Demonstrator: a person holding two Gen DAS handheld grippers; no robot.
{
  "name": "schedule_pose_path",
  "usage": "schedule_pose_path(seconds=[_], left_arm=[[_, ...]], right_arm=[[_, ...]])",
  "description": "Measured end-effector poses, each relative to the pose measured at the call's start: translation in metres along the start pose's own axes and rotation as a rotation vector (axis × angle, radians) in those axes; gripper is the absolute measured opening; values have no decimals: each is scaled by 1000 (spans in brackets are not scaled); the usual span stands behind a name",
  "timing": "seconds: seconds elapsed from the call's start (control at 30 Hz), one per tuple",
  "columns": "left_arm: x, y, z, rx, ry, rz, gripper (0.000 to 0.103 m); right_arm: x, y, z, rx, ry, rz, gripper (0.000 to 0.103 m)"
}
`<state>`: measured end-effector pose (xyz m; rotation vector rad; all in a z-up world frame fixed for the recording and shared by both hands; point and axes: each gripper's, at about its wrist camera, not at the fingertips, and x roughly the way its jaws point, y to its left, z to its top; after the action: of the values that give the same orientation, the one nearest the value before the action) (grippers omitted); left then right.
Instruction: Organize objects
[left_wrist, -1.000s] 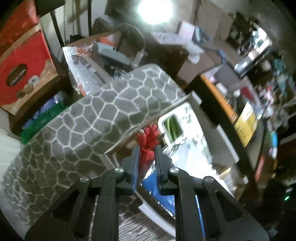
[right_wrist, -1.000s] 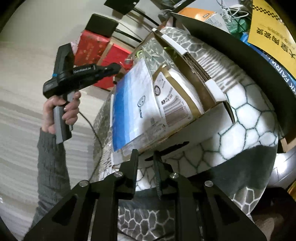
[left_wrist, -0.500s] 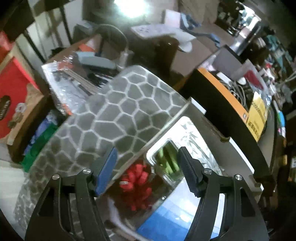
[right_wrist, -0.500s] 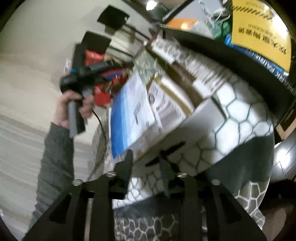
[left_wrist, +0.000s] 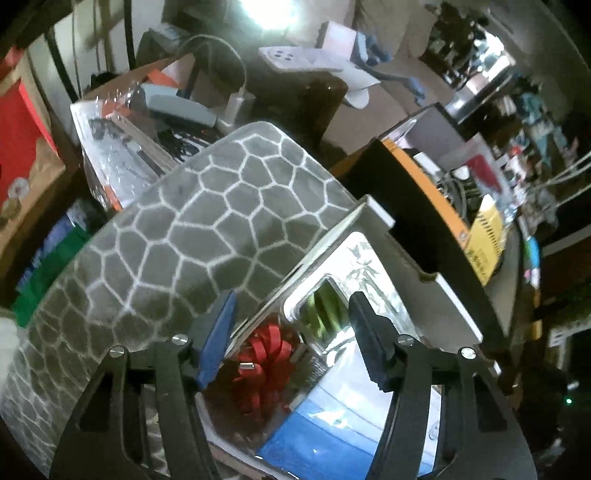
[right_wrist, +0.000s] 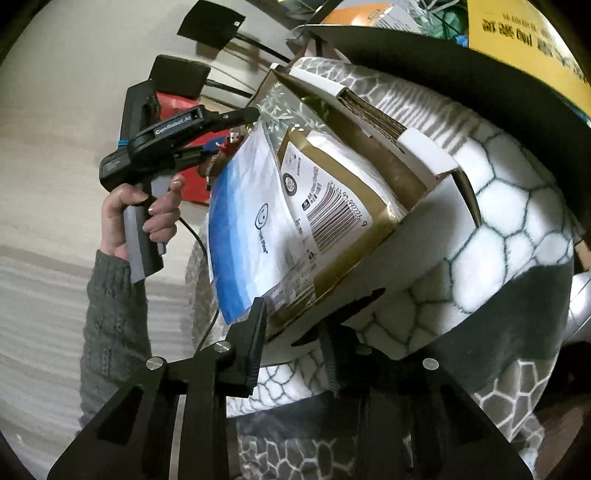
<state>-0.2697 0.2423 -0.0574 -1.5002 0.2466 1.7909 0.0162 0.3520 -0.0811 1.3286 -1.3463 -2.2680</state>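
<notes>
A red ribbon bow (left_wrist: 264, 363) lies in the near corner of an open cardboard box (left_wrist: 417, 273), beside a silver bamboo-print pouch (left_wrist: 347, 291) and a white-and-blue pouch (left_wrist: 343, 432). My left gripper (left_wrist: 288, 336) is open just above the bow, not touching it. In the right wrist view the left gripper (right_wrist: 236, 127) hovers at the box's far corner. My right gripper (right_wrist: 291, 343) is open at the box's near wall (right_wrist: 388, 266), close under the white-and-blue pouch (right_wrist: 251, 218) and a gold-edged pouch (right_wrist: 332, 199).
The box rests on a grey honeycomb-pattern blanket (left_wrist: 184, 229). Behind it stand a red carton (left_wrist: 18, 129), a clear plastic package (left_wrist: 110, 147), a black shelf edge (left_wrist: 417, 206) and a yellow bag (left_wrist: 484, 236). A pale floor (right_wrist: 48, 277) lies at left.
My left gripper opened and let go of the red bow, which now lies in the box. My right gripper opened from nearly shut and stayed at the box's near wall.
</notes>
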Motion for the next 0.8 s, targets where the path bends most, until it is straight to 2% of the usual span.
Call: schedule_pose_path(seconds=[0.17, 0.33, 0.53, 0.67, 0.8], left_arm=[[-23, 21, -24, -107, -42, -56, 53], [-71, 53, -62, -273, -154, -133, 48], [-119, 91, -122, -434, -296, -122, 48], [-146, 115, -167, -536, -402, -124, 48], [-160, 124, -208, -584, -462, -63, 48]], right_arm=[[-19, 12, 23, -81, -35, -4, 30], [-25, 29, 54, -152, -23, -35, 29], [0, 61, 95, -310, 55, -11, 29], [32, 95, 115, -493, 138, 48, 29], [65, 119, 119, -630, 180, 77, 28]])
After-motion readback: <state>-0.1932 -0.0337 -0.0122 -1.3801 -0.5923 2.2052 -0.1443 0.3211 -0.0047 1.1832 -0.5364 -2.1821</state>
